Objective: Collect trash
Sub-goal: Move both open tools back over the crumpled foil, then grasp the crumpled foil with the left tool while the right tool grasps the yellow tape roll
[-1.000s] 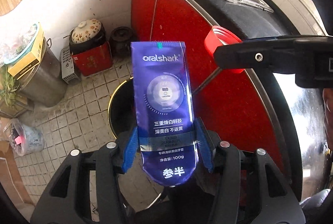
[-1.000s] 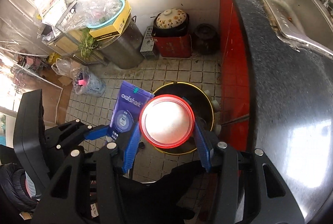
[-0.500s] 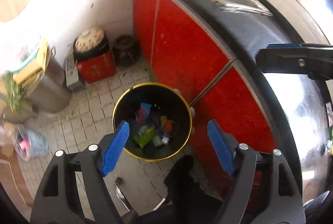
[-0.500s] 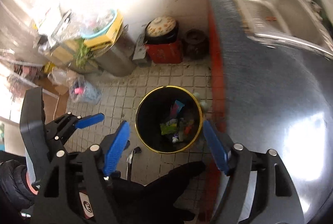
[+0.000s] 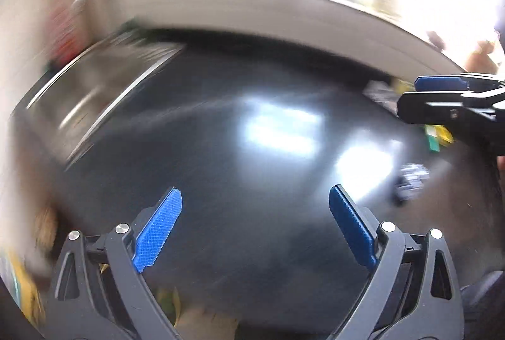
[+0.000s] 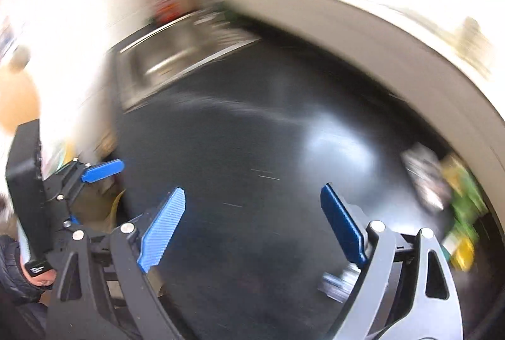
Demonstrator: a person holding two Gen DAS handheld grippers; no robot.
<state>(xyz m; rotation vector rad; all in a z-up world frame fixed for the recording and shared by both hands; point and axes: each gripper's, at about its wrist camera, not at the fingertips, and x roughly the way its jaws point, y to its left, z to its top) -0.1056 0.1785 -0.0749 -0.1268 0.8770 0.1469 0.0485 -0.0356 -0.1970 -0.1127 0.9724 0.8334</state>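
A dark glossy countertop (image 5: 221,150) fills both blurred views, with a steel sink (image 6: 164,62) set in its far left part. The left gripper (image 5: 255,226) hovers over bare counter, its jaws having just been opening, now wide apart with nothing between them. The right gripper (image 6: 252,223) is likewise spread and empty after just opening. Remaining trash lies at the counter's right: a yellow-green wrapper (image 6: 464,201), a dark packet (image 6: 426,179), and a small silvery scrap (image 5: 410,179).
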